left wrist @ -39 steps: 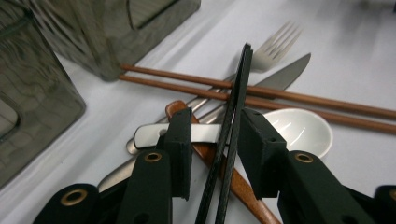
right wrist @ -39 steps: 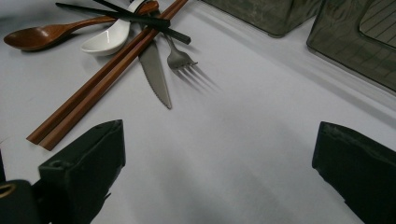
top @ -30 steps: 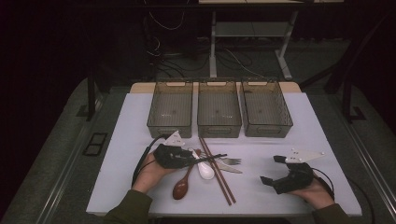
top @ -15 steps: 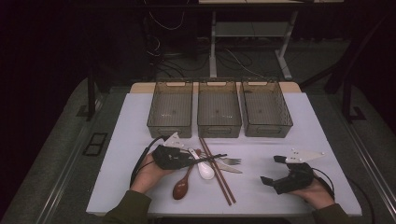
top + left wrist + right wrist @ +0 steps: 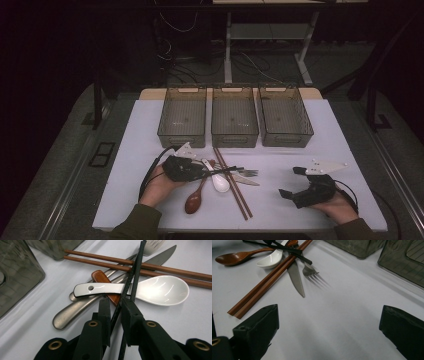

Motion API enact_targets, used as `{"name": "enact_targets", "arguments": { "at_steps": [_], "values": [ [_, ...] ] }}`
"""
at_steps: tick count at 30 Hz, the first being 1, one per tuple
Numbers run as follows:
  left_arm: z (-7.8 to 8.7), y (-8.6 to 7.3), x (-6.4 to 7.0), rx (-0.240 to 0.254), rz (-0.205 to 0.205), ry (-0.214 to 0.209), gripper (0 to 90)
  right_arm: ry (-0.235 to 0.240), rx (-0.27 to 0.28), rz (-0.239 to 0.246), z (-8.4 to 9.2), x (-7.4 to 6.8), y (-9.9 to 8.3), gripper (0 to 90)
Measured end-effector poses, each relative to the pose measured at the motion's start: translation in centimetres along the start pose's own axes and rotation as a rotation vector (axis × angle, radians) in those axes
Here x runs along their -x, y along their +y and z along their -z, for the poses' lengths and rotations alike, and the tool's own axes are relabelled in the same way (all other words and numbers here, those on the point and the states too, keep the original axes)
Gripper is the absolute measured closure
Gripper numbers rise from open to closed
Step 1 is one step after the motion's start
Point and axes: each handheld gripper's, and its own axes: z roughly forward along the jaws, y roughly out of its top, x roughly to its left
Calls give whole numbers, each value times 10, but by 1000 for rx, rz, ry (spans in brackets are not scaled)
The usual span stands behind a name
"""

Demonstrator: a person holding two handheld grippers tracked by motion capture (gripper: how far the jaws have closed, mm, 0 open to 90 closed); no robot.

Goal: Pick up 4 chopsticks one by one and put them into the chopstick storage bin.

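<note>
Left gripper view: fingers (image 5: 115, 307) seemingly pinching black chopsticks (image 5: 135, 272), open table (image 5: 175, 325) rightward.

In the left gripper view the near ends of the black chopsticks (image 5: 130, 287) pass down between the jaws of the left gripper (image 5: 115, 307), and whether the pads press on them cannot be told. The white spoon (image 5: 160, 290) covers most of the wooden spoon (image 5: 103, 281), leaving just its handle end, and the top edge cuts the fork (image 5: 156, 243) across its prongs. The brown chopsticks (image 5: 175, 270) run off the right edge. In the right gripper view the side edges cut off both jaws of the right gripper (image 5: 328, 332), and the bins (image 5: 404, 260) are cropped at the top corner
</note>
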Motion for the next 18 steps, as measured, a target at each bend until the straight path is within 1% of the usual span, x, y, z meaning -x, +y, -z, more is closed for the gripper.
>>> {"name": "enact_targets", "arguments": {
  "at_steps": [10,13,16,18],
  "values": [
    [-4,-1,0,-16,-4,-4,777,2,-1,0,0,0,0,26],
    [-4,-1,0,-24,-16,-8,777,2,-2,0,0,0,0,26],
    [-5,-2,0,-26,-14,-9,777,3,-1,0,0,0,0,26],
    [-6,-2,0,-29,-20,-12,777,3,-1,0,0,0,0,26]
  ]
}}
